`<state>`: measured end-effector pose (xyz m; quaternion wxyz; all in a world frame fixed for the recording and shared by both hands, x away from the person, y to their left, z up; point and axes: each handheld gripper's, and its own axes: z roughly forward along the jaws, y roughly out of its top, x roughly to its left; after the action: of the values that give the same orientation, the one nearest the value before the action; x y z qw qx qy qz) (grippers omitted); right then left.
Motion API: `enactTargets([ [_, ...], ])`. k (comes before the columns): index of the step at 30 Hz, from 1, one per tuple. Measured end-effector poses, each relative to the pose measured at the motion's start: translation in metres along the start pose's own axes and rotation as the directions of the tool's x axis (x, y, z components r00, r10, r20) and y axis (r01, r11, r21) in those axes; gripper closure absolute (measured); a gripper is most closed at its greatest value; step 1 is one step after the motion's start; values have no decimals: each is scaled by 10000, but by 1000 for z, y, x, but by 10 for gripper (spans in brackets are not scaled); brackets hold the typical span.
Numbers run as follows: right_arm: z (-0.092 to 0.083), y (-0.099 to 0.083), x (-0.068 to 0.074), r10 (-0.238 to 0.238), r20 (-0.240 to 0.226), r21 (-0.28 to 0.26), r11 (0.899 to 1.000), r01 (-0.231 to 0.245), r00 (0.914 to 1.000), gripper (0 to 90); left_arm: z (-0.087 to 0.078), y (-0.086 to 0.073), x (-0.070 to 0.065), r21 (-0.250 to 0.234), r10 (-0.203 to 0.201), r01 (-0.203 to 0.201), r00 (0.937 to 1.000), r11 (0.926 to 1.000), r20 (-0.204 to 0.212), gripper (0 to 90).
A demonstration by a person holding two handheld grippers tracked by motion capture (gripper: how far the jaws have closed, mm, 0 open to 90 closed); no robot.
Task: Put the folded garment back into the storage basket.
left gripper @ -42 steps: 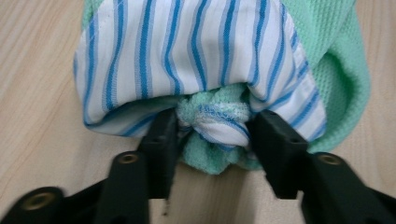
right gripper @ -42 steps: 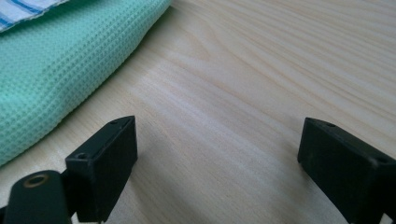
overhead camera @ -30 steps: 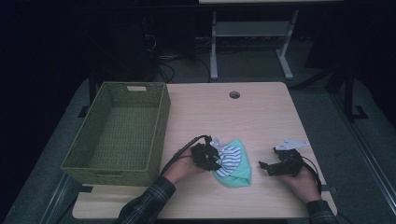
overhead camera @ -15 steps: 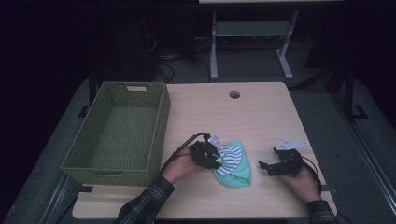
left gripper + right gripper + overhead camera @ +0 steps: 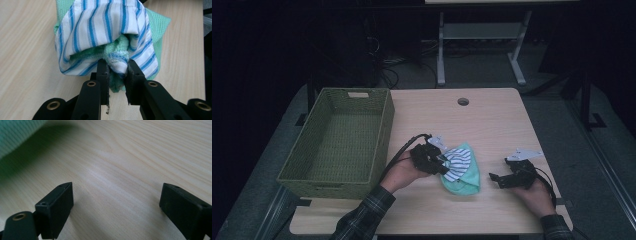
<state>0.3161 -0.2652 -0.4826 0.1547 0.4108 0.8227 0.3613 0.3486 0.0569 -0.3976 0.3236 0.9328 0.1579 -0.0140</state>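
A blue-and-white striped cloth (image 5: 457, 164) lies bunched on a green knit cloth (image 5: 464, 181) near the table's front middle. My left gripper (image 5: 443, 167) is at the pile's left edge. In the left gripper view its jaws pinch a fold of the striped cloth (image 5: 105, 30) together with a bit of the green cloth (image 5: 160, 27). My right gripper (image 5: 495, 178) rests low over the table to the right of the pile, jaws wide apart with bare wood between them. The right gripper view shows the green cloth (image 5: 17, 135) at the upper left, apart from its fingers (image 5: 58, 206).
A green woven basket (image 5: 343, 140) stands at the table's left with nothing visible inside. A round cable hole (image 5: 463, 101) sits in the wooden table (image 5: 497, 125) near the far edge. A metal stand (image 5: 482, 45) is on the floor behind.
My left gripper has edged slightly toward the pile of cloths. The right gripper has stayed in place.
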Motion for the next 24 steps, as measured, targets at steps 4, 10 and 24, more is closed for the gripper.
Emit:
enactTargets([
  [4, 0, 0, 0, 1, 2, 0, 10000, -1, 10000, 114, -12, 5, 0, 29, 44, -43, 10000, 10000, -82, 754],
  [10, 0, 0, 0, 0, 2, 0, 10000, 0, 10000, 115, -29, 10, -1, -138, -47, 45, 9998, 9999, -170, 754],
  [24, 0, 0, 0, -1, 3, -2, 10000, 1, 10000, 115, -67, 10, 5, -507, -227, 198, 9982, 9985, -560, 753],
])
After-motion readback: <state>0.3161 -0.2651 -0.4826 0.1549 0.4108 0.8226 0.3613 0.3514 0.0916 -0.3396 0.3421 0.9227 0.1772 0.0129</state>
